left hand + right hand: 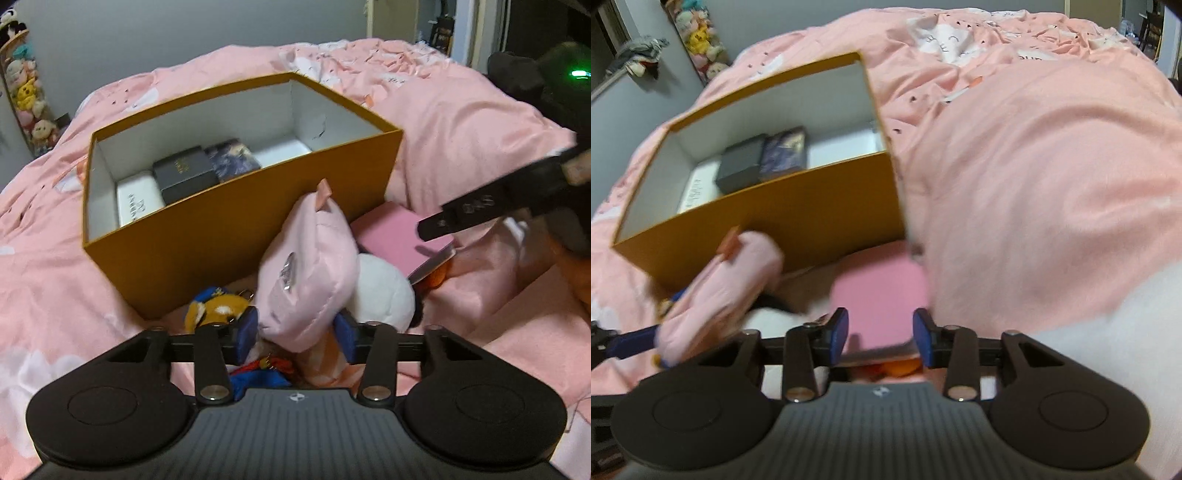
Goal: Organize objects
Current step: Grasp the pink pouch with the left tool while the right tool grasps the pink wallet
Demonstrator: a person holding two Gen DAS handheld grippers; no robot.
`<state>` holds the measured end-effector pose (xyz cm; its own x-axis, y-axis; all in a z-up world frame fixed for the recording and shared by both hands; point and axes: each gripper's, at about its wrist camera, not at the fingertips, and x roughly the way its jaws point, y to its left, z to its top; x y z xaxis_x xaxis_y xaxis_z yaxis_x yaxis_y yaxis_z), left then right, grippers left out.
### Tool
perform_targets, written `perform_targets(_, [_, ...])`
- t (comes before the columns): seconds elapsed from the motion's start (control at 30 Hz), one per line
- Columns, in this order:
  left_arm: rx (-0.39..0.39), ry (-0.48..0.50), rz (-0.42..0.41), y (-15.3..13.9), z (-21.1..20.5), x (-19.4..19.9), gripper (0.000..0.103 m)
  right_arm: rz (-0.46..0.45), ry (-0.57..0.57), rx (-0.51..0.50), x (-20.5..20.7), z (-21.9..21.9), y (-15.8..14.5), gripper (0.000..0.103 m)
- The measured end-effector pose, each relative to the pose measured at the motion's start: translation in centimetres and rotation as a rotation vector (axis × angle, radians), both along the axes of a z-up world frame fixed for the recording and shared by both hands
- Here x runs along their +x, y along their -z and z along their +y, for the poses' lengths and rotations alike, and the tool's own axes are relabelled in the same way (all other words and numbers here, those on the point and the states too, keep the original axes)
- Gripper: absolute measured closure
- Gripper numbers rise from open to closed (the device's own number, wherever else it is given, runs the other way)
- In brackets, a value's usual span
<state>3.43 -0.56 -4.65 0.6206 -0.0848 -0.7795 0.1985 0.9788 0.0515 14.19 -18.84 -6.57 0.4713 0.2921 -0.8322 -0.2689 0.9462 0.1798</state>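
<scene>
Left wrist view looks down over a bed (461, 122) covered in a pink quilt, where an open mustard-coloured box (207, 243) sits with its white inside showing. Three smaller boxes lie on its floor: a white one (138, 201) at the left end, a black one (184, 177) partly on top of it, and a dark patterned one (232, 158) just beside the black. The right end of the big box is bare.

Close in front of the box, the left tongs (301, 328) are clamped on a pale pink plush pouch (306, 266), its blue pads pressing into the soft sides. A white plush (380, 291) sits just to the right, touching the pouch, and a small orange fox plush (218, 308) lies to the left near the box's front wall. A pink flat box (399, 232) rests beside the big box's right corner.

From the right wrist view, blurred by movement, the right tongs (881, 336) stand part-way open around the near edge of that pink flat box (879, 288); whether the pads press on it I cannot tell.
</scene>
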Motion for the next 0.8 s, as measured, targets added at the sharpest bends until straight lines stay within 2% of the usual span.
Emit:
perform_targets(0.13, [-0.001, -0.014, -0.046, -0.9, 0.7, -0.3, 0.068, 0.071, 0.011, 0.023, 2.6, -0.7, 1.7, 0.058])
perform_targets(0.2, [-0.020, -0.025, -0.052, -1.7, 1.2, -0.2, 0.077, 0.104, 0.015, 0.060, 3.5, -1.0, 2.3, 0.055])
perform_targets(0.4, [-0.083, -0.033, -0.036, -5.2, 3.1, 0.1, 0.082, 0.174, 0.015, 0.171, 4.9, -1.6, 3.7, 0.054])
perform_targets(0.53, [-0.072, -0.008, 0.017, -7.4, 3.8, 0.2, 0.082, 0.103, -0.002, 0.184, 3.6, -1.9, 2.1, 0.078])
perform_targets(0.6, [-0.068, 0.022, 0.028, -8.4, 4.0, -0.1, 0.082, 0.039, -0.038, 0.180, 2.5, -1.8, 0.5, 0.085])
perform_targets(0.67, [-0.060, 0.055, 0.048, -9.2, 4.0, -0.4, 0.082, 0.001, -0.077, 0.186, 1.2, -1.6, -1.0, 0.089])
perform_targets(0.8, [-0.084, 0.112, 0.112, -9.9, 4.4, -0.7, 0.082, 0.002, -0.122, 0.197, -0.4, -1.2, -2.2, 0.095])
